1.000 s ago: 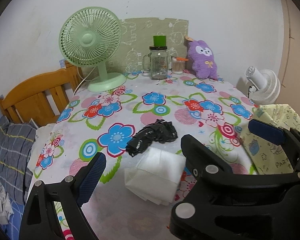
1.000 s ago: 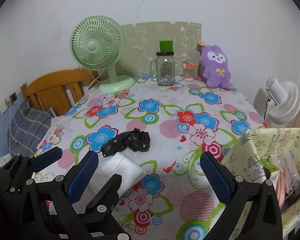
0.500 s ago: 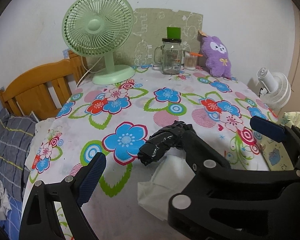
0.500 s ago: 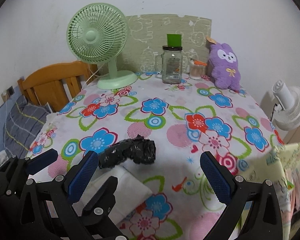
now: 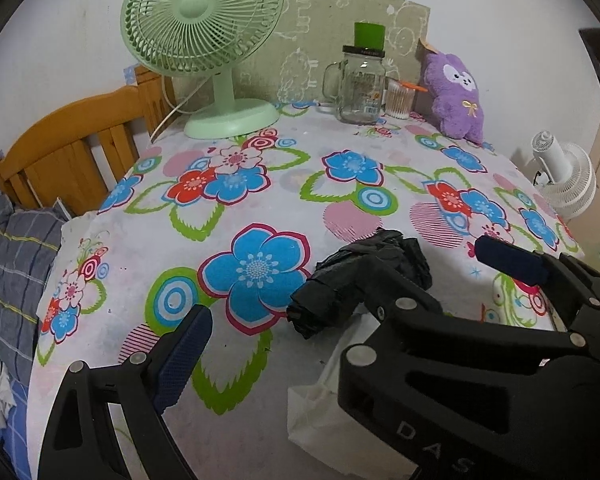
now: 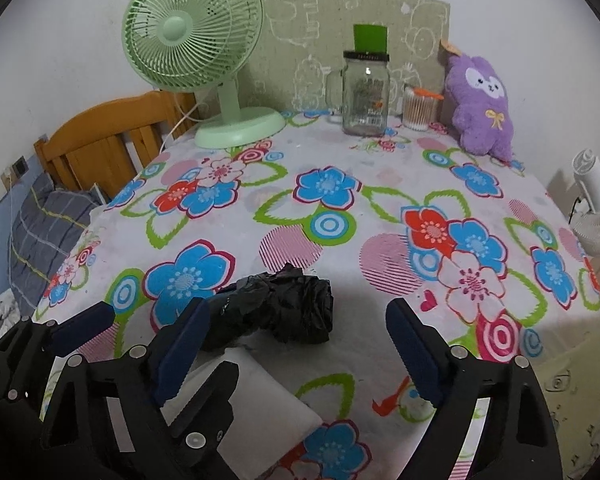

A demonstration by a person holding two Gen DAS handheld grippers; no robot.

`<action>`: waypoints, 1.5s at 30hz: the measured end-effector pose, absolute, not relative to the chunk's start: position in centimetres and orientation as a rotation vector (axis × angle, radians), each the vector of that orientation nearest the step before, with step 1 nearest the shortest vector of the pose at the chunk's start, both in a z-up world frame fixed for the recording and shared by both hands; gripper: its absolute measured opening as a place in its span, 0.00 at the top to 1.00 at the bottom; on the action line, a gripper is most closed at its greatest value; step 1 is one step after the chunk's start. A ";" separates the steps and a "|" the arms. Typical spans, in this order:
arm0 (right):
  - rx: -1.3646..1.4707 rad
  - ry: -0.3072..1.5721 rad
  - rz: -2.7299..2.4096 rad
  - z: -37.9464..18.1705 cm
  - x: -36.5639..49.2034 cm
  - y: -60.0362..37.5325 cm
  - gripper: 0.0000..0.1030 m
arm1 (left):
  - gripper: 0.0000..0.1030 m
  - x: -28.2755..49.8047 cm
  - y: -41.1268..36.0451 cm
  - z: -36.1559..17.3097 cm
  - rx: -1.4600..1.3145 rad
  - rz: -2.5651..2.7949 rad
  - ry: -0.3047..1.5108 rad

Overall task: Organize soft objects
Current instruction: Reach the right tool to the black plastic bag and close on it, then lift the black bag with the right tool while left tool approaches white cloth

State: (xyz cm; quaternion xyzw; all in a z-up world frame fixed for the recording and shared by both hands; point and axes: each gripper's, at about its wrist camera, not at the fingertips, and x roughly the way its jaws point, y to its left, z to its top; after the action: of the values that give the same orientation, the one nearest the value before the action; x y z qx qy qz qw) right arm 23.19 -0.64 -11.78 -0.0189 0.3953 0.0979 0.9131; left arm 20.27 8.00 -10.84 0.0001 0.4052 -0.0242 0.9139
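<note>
A crumpled black plastic bag (image 6: 284,308) lies on the flowered tablecloth (image 6: 332,216), with a folded white cloth (image 6: 260,392) just in front of it. My right gripper (image 6: 296,340) hovers over both. Its jaws are closing, the bag's near edge is between the fingers, and the pads do not press on it. My left gripper (image 5: 300,320) is open beside it with nothing held. Its right finger is hidden behind the right gripper's left finger (image 5: 384,292). The bag (image 5: 380,256) and cloth (image 5: 324,404) are partly covered there. A purple plush toy (image 6: 480,108) stands at the back right.
At the back stand a green desk fan (image 6: 204,56), a glass jar (image 6: 366,92) and a cup of cotton swabs (image 6: 416,112). A wooden headboard (image 6: 100,148) and grey pillow (image 6: 40,232) lie left. Off the right edge are a white fan (image 6: 596,208) and a yellow patterned cloth (image 6: 580,400).
Both grippers have come forward and down, so the black bag and white cloth sit closer under the fingers. The right jaws have narrowed a little.
</note>
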 end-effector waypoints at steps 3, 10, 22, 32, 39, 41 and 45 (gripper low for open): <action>-0.036 0.831 0.206 -12.3 23.8 -0.6 0.17 | 0.08 20.9 8.1 -11.4 -0.003 -0.043 0.852; -0.044 0.862 0.226 -13.4 24.9 -0.1 0.25 | 0.08 21.4 8.6 -12.2 -0.026 -0.034 0.872; -0.005 0.933 0.268 -14.4 25.1 -0.1 0.53 | 0.09 21.7 8.5 -12.7 -0.020 -0.045 0.904; -0.004 0.915 0.264 -13.9 24.4 -0.5 0.92 | 0.09 20.9 7.4 -11.9 0.045 -0.028 0.874; -0.013 0.903 0.259 -13.4 23.8 -0.8 0.92 | 0.08 20.4 7.2 -11.5 0.047 -0.041 0.864; -0.016 0.898 0.258 -13.3 23.7 -0.8 0.92 | 0.08 20.3 7.2 -11.3 0.046 -0.042 0.860; -0.022 0.885 0.248 -12.6 23.4 -0.9 0.87 | 0.08 20.2 7.3 -10.8 0.037 -0.046 0.855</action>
State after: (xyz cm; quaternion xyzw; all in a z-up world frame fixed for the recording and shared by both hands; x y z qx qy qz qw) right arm 23.35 -0.88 -12.64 -0.0106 0.4273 0.1196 0.8961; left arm 20.20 7.35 -10.82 0.0181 0.4143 -0.0223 0.9097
